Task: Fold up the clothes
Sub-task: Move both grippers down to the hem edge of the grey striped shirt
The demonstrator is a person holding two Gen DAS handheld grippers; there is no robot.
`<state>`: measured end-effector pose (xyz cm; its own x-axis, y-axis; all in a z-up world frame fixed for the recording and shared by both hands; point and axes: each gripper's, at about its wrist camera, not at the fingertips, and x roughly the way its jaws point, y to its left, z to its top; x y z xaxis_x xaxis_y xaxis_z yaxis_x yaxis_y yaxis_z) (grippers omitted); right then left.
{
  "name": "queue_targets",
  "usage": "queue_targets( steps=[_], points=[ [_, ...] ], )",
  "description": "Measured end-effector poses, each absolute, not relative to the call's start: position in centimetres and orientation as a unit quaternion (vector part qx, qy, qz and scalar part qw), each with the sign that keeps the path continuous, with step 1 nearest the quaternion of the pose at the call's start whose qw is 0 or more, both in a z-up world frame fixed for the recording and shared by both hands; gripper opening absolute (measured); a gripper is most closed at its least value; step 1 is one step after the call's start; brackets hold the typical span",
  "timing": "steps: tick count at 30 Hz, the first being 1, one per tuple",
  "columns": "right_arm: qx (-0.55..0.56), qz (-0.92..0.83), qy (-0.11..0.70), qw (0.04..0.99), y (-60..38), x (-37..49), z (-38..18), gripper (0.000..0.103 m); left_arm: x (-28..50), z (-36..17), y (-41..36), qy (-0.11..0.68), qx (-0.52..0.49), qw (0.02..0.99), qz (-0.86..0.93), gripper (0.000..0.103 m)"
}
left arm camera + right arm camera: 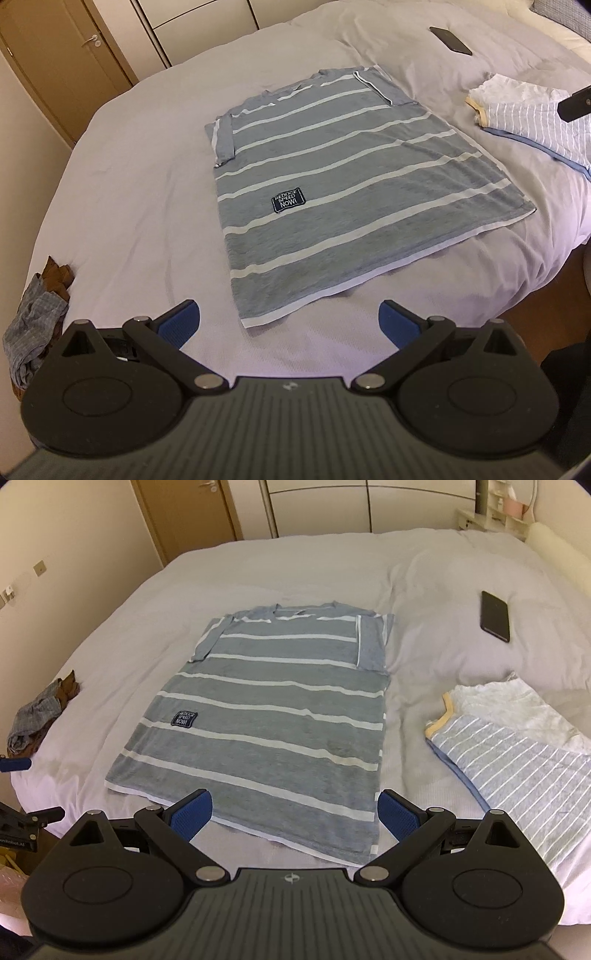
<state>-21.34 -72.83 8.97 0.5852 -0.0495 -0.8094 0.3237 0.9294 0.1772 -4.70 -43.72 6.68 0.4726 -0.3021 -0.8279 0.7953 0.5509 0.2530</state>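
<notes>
Grippers occupy the near edge of both views. The left gripper (pixel 290 319) hangs above the bed (pixel 129 166) with its blue pads (pixel 181 325) spread wide and nothing between them; the hem corner of the striped T-shirt (pixel 332 184) lies just beyond the gap. The right gripper (pixel 294 814) is likewise spread wide and empty, poised over the shirt's near hem.

The striped T-shirt (pixel 266 709) lies flat in the middle of the bed (pixel 110 627), hem toward the grippers and collar away. It is grey-blue with white bands. Both sleeves are folded inward onto the body. A dark patch (pixel 184 718) with white lettering sits on the lower part, toward the left side.

To the right of the shirt, apart from it, rests a pile of folded garments (pixel 517 760): a thin-striped piece with a yellow-trimmed neck lying over a white one. At the left edge of the bed lies a crumpled bundle of grey and brown cloth (pixel 40 709).

Farther off to the right, a dark phone (pixel 495 616) lies face up on the bedding. Beyond the bed stand a wooden door (pixel 192 513) and pale wardrobe panels (pixel 321 506).
</notes>
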Motion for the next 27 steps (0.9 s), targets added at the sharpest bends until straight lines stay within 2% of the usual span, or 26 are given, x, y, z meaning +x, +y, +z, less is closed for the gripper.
queue_targets(
  steps=[9, 11, 13, 15, 18, 23, 27],
  points=[
    [0.153, -0.12, 0.472, 0.86, -73.4, -21.2, 7.1, 0.099, -3.9, 4.1, -44.5, 0.384, 0.353, 0.766, -0.375, 0.101],
    [0.143, -0.122, 0.485, 0.854, -73.2, -21.4, 6.1, 0.098, -3.6, 2.7, -44.9, 0.371, 0.385, 0.749, -0.391, 0.094],
    [0.122, -0.119, 0.499, 0.85, -72.5, -21.6, 5.0, 0.097, -3.5, 1.1, -45.4, 0.344, 0.428, 0.73, -0.407, 0.093],
    [0.102, -0.108, 0.516, 0.844, -71.7, -21.5, 4.0, 0.09, -3.3, -0.8, -45.8, 0.305, 0.48, 0.706, -0.421, 0.091],
    [0.076, -0.091, 0.538, 0.835, -70.4, -21.4, 2.3, 0.083, -2.8, -4.5, -46.3, 0.256, 0.548, 0.669, -0.432, 0.081],
    [0.034, -0.057, 0.556, 0.828, -69.0, -20.5, -0.8, 0.081, -1.7, -10.4, -45.9, 0.183, 0.634, 0.61, -0.439, 0.072],
    [-0.009, -0.035, 0.567, 0.823, -68.5, -19.5, -4.3, 0.078, -1.3, -12.8, -45.3, 0.121, 0.673, 0.577, -0.447, 0.072]
  ],
)
